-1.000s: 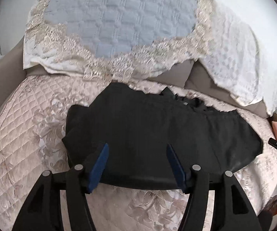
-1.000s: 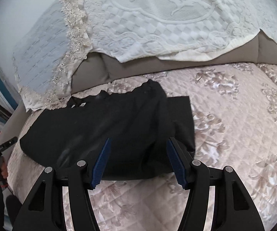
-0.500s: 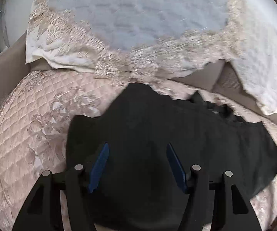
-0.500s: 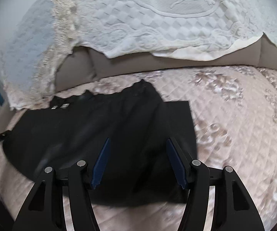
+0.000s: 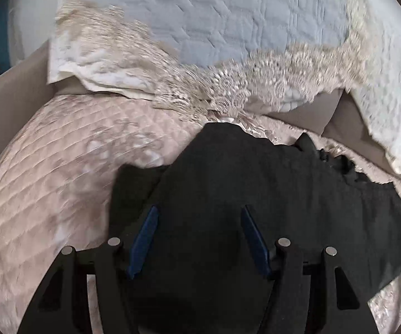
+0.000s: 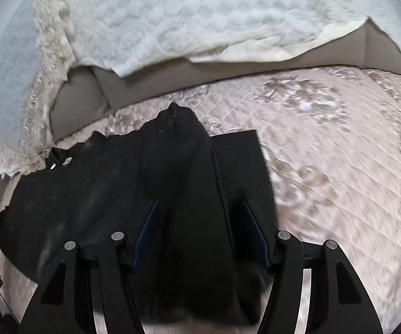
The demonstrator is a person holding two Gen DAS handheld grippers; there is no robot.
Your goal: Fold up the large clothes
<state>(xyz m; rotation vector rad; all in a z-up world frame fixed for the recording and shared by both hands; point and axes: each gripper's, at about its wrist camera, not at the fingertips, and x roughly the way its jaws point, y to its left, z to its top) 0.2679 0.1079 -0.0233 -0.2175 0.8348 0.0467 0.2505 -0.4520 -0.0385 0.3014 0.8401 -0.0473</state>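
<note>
Lying flat on the quilted beige bedspread (image 6: 339, 150), the black garment (image 5: 256, 194) is blurred, and its near hem runs off the lower frame edge in both views. Left gripper (image 5: 199, 239) hangs over the garment's left part, jaws apart, nothing pinched. Right gripper (image 6: 199, 233) hangs over its right part, beside a folded-in flap (image 6: 239, 161), jaws likewise apart. Past the garment's far edge, white lace-trimmed covers (image 5: 228, 41) drape grey cushions (image 6: 150, 83). A small pale tag (image 6: 67, 161) is unreadable.

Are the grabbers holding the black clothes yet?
No. Both the left gripper and right gripper are open above the black garment, gripping nothing.
</note>
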